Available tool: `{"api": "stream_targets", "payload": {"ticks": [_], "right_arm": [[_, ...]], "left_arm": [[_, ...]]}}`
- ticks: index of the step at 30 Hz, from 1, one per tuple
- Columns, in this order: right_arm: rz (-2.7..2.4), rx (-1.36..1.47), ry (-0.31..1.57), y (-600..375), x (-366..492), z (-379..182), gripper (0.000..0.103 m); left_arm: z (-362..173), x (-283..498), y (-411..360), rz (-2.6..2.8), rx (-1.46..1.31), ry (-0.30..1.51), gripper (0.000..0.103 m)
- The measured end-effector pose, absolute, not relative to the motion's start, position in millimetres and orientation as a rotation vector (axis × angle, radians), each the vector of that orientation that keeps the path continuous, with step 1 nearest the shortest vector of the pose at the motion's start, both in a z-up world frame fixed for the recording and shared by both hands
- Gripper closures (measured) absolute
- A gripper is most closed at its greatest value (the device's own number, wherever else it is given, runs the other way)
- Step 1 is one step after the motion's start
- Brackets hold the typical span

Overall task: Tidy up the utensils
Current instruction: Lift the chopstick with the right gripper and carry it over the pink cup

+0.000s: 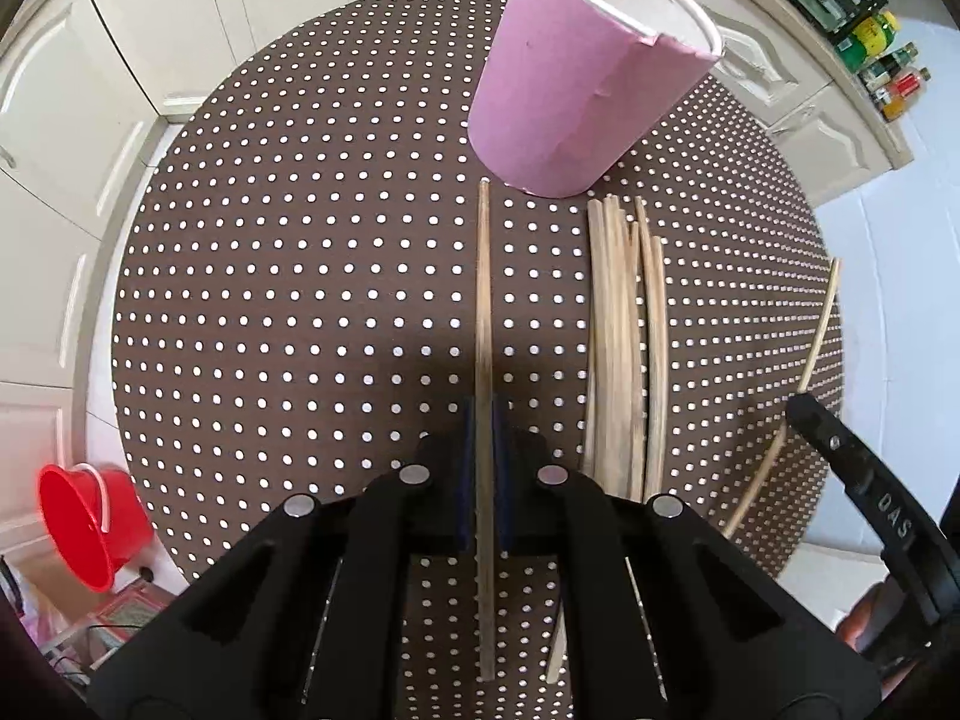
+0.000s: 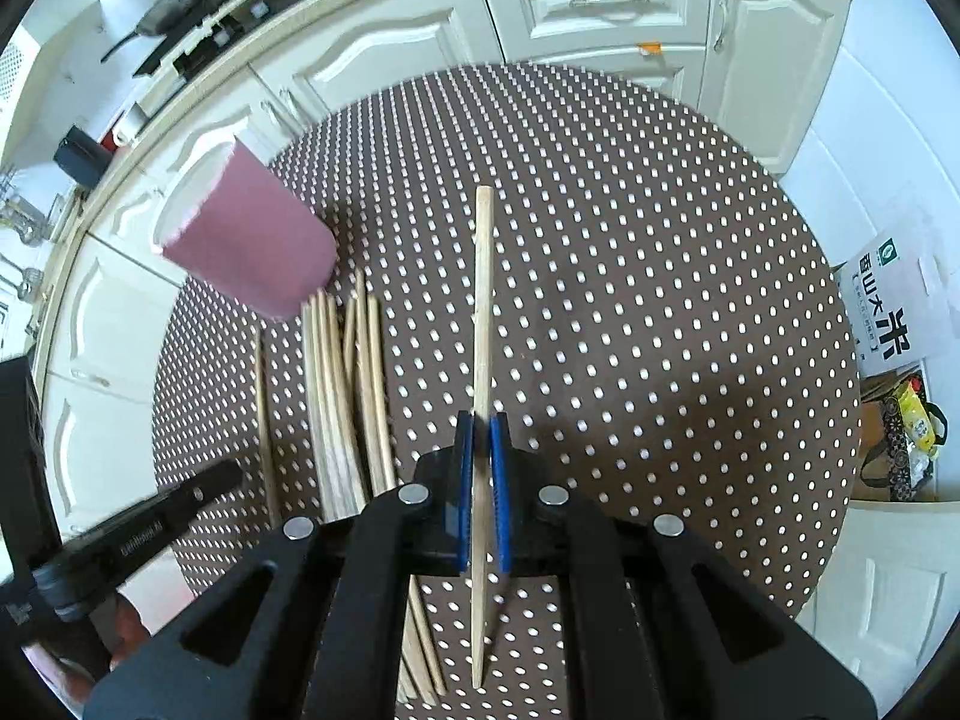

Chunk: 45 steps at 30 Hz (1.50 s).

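Observation:
A pink cup (image 1: 576, 78) stands upright at the far side of the dotted round table (image 1: 300, 276); it also shows in the right wrist view (image 2: 252, 240). Several wooden chopsticks (image 1: 624, 336) lie bundled just before it and show in the right wrist view (image 2: 348, 396). My left gripper (image 1: 485, 414) is shut on one chopstick (image 1: 483, 300), to the left of the bundle. My right gripper (image 2: 481, 420) is shut on another chopstick (image 2: 483, 300), to the right of the bundle. Each gripper shows at the edge of the other's view.
A red bucket (image 1: 90, 525) stands on the floor at the left. White cabinets (image 2: 600, 12) ring the table. Bottles (image 1: 888, 72) stand on the counter at right. A rice bag (image 2: 888, 312) and a carrier bag (image 2: 906, 438) sit right of the table.

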State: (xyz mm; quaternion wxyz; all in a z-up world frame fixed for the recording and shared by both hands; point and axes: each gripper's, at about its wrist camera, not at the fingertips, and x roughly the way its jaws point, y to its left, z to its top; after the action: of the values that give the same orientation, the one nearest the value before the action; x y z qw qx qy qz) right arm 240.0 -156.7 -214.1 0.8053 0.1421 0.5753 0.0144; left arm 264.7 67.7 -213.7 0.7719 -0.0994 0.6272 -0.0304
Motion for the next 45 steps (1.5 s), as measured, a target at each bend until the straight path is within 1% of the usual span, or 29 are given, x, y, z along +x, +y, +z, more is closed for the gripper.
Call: {"api": "stream_targets", "payload": {"ticks": [6,10,11,12,13,14,16,20,21,22,23,24,25,26,27,28,29,34,40,45], "right_arm": [[0.036,0.318,1.26,-164,241,-219,0.098],[0.039,0.303,1.264,-165,249,-219,0.098],[0.04,0.296,1.267,-165,250,-219,0.098],[0.041,0.29,1.272,-165,256,-220,0.098],[0.042,0.285,1.276,-161,254,-222,0.098],[0.044,0.284,1.281,-160,254,-224,0.098],[0.045,0.287,1.296,-159,257,-228,0.098],[0.05,0.285,1.308,-156,266,-233,0.098],[0.051,0.28,1.311,-155,268,-234,0.098],[0.051,0.275,1.315,-154,269,-235,0.098],[0.051,0.271,1.318,-154,270,-237,0.098],[0.05,0.266,1.324,-153,271,-239,0.098],[0.052,0.266,1.331,-153,272,-242,0.098],[0.055,0.268,1.337,-152,274,-244,0.098],[0.057,0.27,1.341,-150,275,-246,0.098],[0.056,0.27,1.342,-150,276,-247,0.098],[0.055,0.271,1.339,-149,277,-247,0.098],[0.073,0.266,1.3,-149,279,-237,0.098],[0.11,0.26,1.226,-145,277,-213,0.098],[0.139,0.307,1.121,-149,276,-180,0.098]], "left_arm": [[-233,275,53,-0.041,-0.21,1.44,0.096],[-231,278,48,-0.038,-0.208,1.478,0.096],[-230,280,48,-0.047,-0.208,1.487,0.091],[-230,287,43,-0.06,-0.212,1.492,0.073],[-227,287,43,-0.069,-0.218,1.483,0.059],[-227,288,45,-0.063,-0.221,1.464,0.041],[-219,294,55,-0.038,-0.204,1.416,0.041],[-231,304,55,-0.023,-0.195,1.44,0.041],[-236,308,53,-0.01,-0.18,1.444,0.044],[-238,312,49,0.012,-0.13,1.438,0.051],[-239,314,44,0.027,-0.09,1.431,0.062],[-239,316,39,0.035,-0.043,1.41,0.063],[-238,317,34,0.026,-0.013,1.39,0.066],[-237,317,32,0.017,-0.002,1.381,0.072],[-236,318,29,0.01,0.007,1.37,0.084],[-235,318,29,0.007,0.002,1.362,0.093],[-231,318,24,0.013,-0.006,1.364,0.096],[-224,309,49,0.032,-0.064,1.362,0.097],[-191,297,64,0.083,-0.11,1.283,0.097],[-156,275,66,0.096,-0.152,1.198,0.097]]}}
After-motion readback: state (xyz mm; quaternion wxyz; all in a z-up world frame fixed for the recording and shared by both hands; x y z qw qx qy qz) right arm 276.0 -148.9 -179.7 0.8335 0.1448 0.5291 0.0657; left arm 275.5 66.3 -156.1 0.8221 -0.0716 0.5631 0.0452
